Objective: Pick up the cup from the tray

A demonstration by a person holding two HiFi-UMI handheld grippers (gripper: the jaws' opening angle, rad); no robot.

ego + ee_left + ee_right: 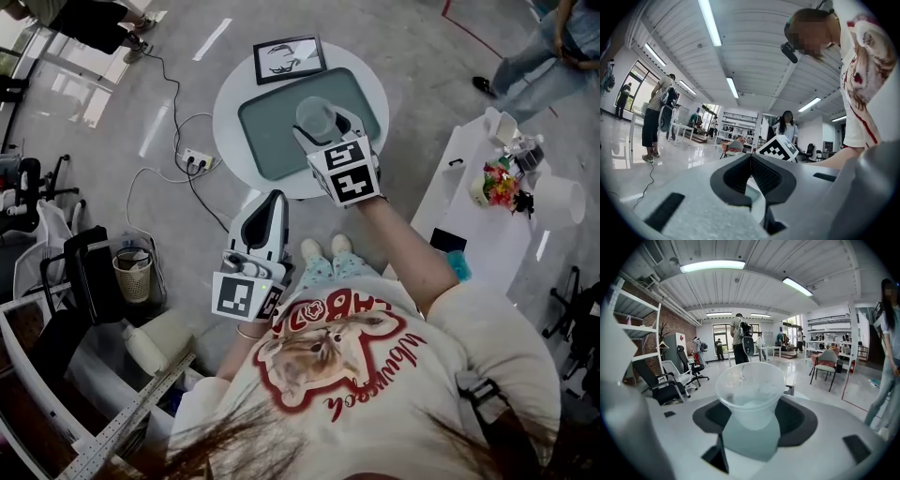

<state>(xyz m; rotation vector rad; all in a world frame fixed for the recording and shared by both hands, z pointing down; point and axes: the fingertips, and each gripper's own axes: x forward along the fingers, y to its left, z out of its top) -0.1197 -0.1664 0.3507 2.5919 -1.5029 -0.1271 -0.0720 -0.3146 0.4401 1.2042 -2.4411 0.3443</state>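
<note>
A clear plastic cup [316, 119] is held upright between the jaws of my right gripper [326, 129], lifted above the green tray [272, 131] on the round white table [230, 108]. In the right gripper view the cup [751, 390] fills the gap of my right gripper [752, 416], whose dark pads press its sides, and the tray [751, 444] shows below it. My left gripper [273, 201] hangs near my body, off the table. Seen in its own view, the left gripper [751, 161] is shut with nothing between the pads.
A framed picture [289, 58] lies at the table's far edge. A power strip [197, 161] and cables lie on the floor to the left. At the right stands a white table [469, 220] with flowers [500, 185]. A waste bin [133, 275] stands at the left.
</note>
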